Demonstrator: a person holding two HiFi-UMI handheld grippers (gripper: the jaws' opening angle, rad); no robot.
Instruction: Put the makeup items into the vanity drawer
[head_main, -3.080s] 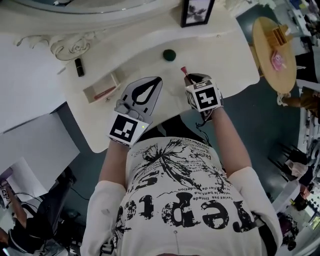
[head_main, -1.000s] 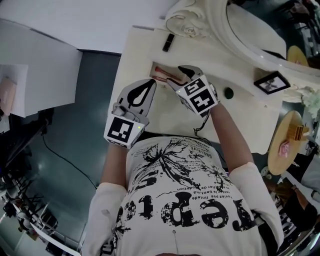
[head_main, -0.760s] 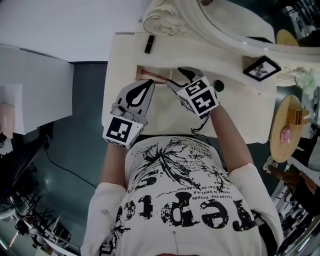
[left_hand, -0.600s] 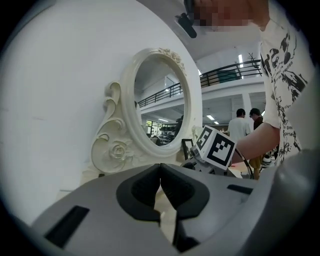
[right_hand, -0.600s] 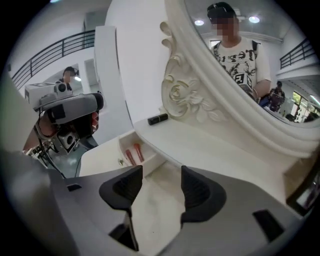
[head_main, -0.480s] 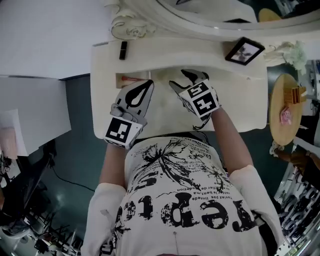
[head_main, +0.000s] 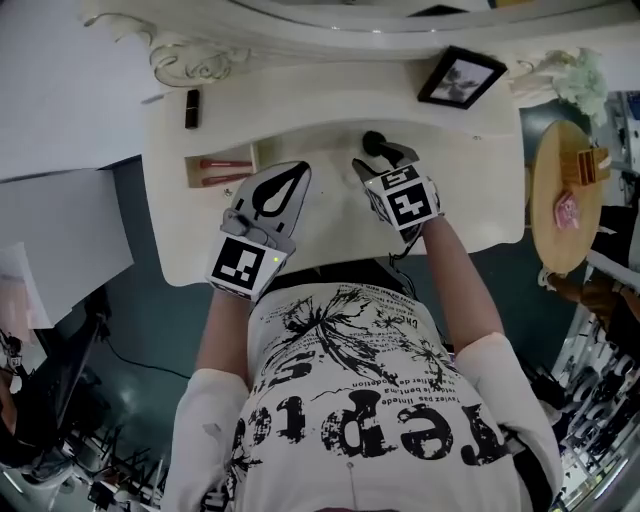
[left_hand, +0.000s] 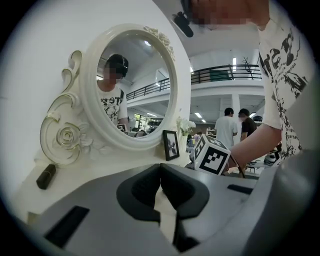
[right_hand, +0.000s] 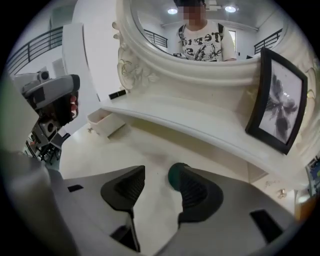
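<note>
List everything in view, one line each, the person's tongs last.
Cream carved vanity table: one, cream, under both tongs.
Oval white-framed mirror: one, white, vanity's back.
Small open cream drawer: one, cream, vanity's left.
Slim pink-red sticks: two, pink-red, inside the drawer.
Black lipstick tube: one, black, shelf behind the drawer.
Dark green round pot: one, green, vanity top, at right tongs' tips.
Black picture frame: one, black, leaning at vanity's back right.
White flowers: one bunch, white, vanity's right end.
Round wooden side table: one, tan, right of vanity.
Left tongs: one, grey, shut, empty.
Right tongs: one, grey, jaws apart, just been closing, nothing gripped.
</note>
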